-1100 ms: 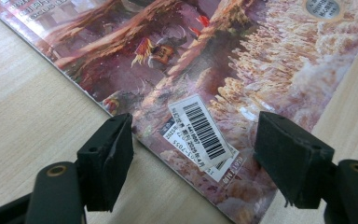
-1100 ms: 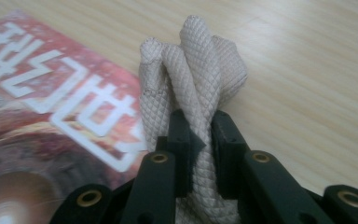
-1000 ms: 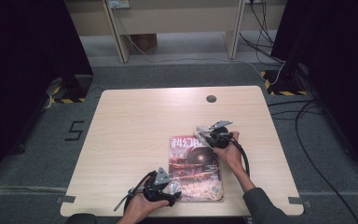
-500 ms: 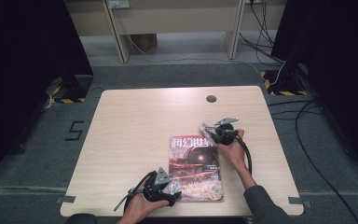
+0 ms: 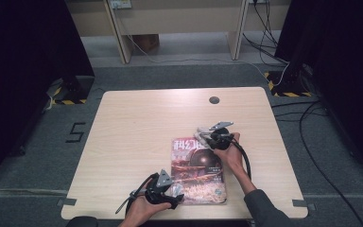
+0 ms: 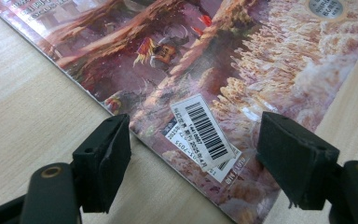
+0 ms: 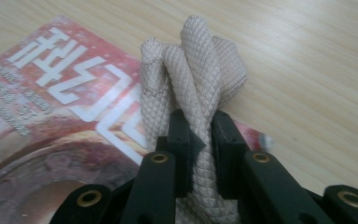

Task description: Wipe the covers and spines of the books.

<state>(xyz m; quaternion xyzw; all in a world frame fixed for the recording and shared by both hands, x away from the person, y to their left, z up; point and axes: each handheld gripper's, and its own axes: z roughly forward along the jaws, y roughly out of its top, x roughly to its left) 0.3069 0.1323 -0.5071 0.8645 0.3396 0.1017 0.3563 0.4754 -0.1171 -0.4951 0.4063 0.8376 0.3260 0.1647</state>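
I am holding a bundle of white rope (image 7: 193, 70) in my right gripper (image 7: 200, 135), the jaws pinching its folded strands so that the looped end is sticking out past the tips. In the high view this gripper (image 5: 207, 136) is hovering at the far right corner of the magazine (image 5: 197, 170), and in the right gripper view the rope is hanging over that corner, partly above the cover (image 7: 51, 107) and partly above the bare table (image 7: 307, 56). I cannot tell whether the rope is touching the cover or riding just above it.

My left gripper (image 6: 193, 156) is waiting at the opposite end, its jaws spread wide and holding nothing. They are straddling the near left corner of the magazine (image 6: 214, 70): one jaw is standing over the wood beside the spine edge, the other over the cover close to the bottom edge, with the barcode sticker (image 6: 205, 133) lying between them. In the high view this gripper (image 5: 172, 194) is sitting low at the front of the table (image 5: 137, 123).

The magazine's long axis is running away from me, near edge to far edge, so my two hands are working at diagonal corners of it. The right hand is the one nearer the rope's resting place; I am judging that the coming move is lowering the bundle onto the cover, with the left one ready to steady the near corner.

The rope is looking thick, braided and pale cream, doubled into several loops. The magazine is glossy, reddish brown, with large white characters along its top
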